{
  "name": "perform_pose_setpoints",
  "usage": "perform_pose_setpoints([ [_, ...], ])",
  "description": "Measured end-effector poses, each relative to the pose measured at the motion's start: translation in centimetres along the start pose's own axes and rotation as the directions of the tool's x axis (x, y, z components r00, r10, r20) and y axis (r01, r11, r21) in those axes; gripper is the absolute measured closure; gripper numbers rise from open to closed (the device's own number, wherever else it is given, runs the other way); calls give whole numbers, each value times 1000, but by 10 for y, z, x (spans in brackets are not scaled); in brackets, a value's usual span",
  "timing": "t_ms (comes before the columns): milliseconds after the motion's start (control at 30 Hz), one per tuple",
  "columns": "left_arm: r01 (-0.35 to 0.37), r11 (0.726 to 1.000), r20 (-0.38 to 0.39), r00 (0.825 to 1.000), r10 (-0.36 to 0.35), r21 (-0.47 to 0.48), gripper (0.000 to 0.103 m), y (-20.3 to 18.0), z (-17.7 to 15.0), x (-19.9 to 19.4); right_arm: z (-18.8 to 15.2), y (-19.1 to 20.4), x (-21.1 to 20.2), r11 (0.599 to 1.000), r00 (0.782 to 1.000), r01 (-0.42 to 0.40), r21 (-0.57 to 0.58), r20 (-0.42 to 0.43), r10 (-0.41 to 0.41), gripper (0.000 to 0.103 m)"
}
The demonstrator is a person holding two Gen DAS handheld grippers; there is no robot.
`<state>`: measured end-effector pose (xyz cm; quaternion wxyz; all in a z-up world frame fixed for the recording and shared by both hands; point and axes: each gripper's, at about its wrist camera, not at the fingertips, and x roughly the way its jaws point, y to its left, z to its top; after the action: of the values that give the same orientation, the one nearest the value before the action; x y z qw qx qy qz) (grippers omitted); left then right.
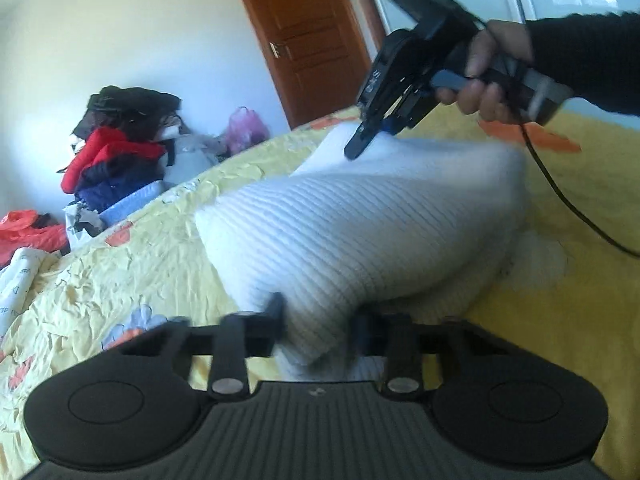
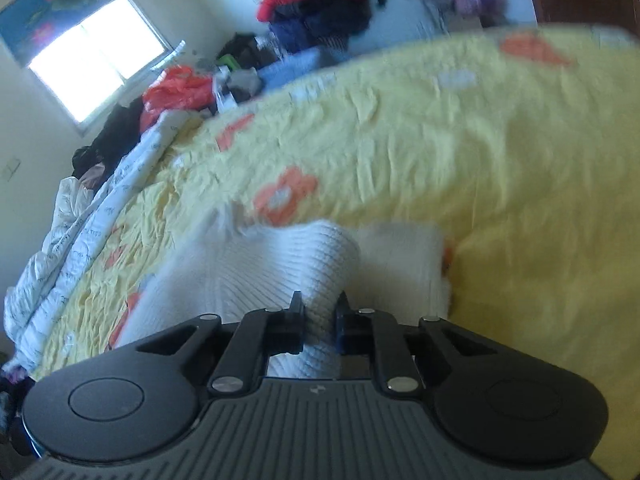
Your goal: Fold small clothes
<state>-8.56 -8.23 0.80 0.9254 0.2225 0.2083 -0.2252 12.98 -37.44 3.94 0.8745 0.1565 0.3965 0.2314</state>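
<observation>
A white ribbed knit garment lies partly lifted on a yellow flowered bedsheet. My left gripper is shut on its near corner, and the cloth bunches between the two black fingers. In the left wrist view a hand in a dark sleeve holds my right gripper, which pinches the garment's far edge and raises it. The right wrist view shows my right gripper shut on a fold of the white garment, the rest of which lies flat on the bedsheet.
A pile of red, black and blue clothes stands beyond the bed's far edge, beside a brown door. A black cable trails over the bedsheet at the right. A white quilt lies bunched along the bed's left side below a window.
</observation>
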Motion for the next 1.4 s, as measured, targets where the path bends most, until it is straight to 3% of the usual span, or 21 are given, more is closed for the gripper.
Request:
perform_pose_setpoints([
  [100,14,1000,18,1000,-15,27,78,-3,2,3,11,-16,-19,1000,998,17,24,58,-18,88],
  [200,-6,996,33,999,3,92,79,-11,-8,5,-6,-48,2,993,998,37,114,-54,-31,88],
  [233,-17,994,36,999,13,106,79,-11,-10,8,-15,-47,3,994,999,37,100,-31,-35,87],
  [367,-30,989,47,999,24,143,76,-12,-11,2,-25,-50,-19,968,998,-9,249,65,-8,60],
  [467,-25,990,41,999,20,139,75,-7,-12,-3,-36,-40,-52,965,993,-92,245,95,71,60],
  [533,-32,989,43,999,26,147,74,-8,-15,-3,-44,-28,-72,971,991,-128,200,69,116,60],
  [633,-49,986,46,998,43,162,72,-16,-18,1,-62,-11,-87,987,996,-75,139,-30,80,60],
  [700,-58,985,45,998,51,160,71,-20,-18,2,-76,-3,-86,992,995,-52,118,-81,62,60],
  [800,-61,986,45,998,54,157,68,-25,-18,3,-93,6,-73,988,987,-84,128,-129,100,59],
  [833,-64,985,47,997,57,158,68,-26,-18,4,-98,10,-70,990,987,-84,114,-124,98,63],
  [867,-65,985,46,997,59,157,68,-25,-17,5,-100,14,-68,992,988,-86,93,-120,97,76],
  [933,-40,992,53,998,34,121,80,-16,-10,-1,-96,24,-77,996,991,-78,33,-111,81,82],
  [1000,-12,995,64,998,5,104,86,-10,-7,-9,-92,28,-93,998,995,-57,-13,-78,56,84],
  [1100,-7,982,62,998,-5,191,87,-20,-22,-3,-100,-3,-80,999,990,-12,51,-143,19,88],
  [1133,-32,973,73,997,16,227,87,-27,-30,-1,-106,-11,-76,996,989,-37,81,-142,48,88],
  [1200,-75,958,98,994,49,276,86,-34,-38,-2,-110,-11,-78,993,991,-54,106,-116,67,83],
  [1233,-72,961,100,994,47,267,83,-32,-36,-5,-110,-9,-79,993,992,-51,109,-105,63,74],
  [1300,-16,979,103,995,-5,205,80,-15,-30,-17,-108,-7,-85,992,993,-67,108,-86,76,64],
  [1333,13,982,98,995,-32,186,70,-7,-28,-23,-104,-7,-91,991,995,-68,116,-69,77,57],
  [1367,40,984,89,994,-56,174,64,1,-26,-29,-100,-8,-98,988,997,-68,135,-38,73,43],
  [1400,64,985,87,993,-78,162,47,11,-24,-36,-94,-12,-107,983,997,-76,165,14,75,33],
])
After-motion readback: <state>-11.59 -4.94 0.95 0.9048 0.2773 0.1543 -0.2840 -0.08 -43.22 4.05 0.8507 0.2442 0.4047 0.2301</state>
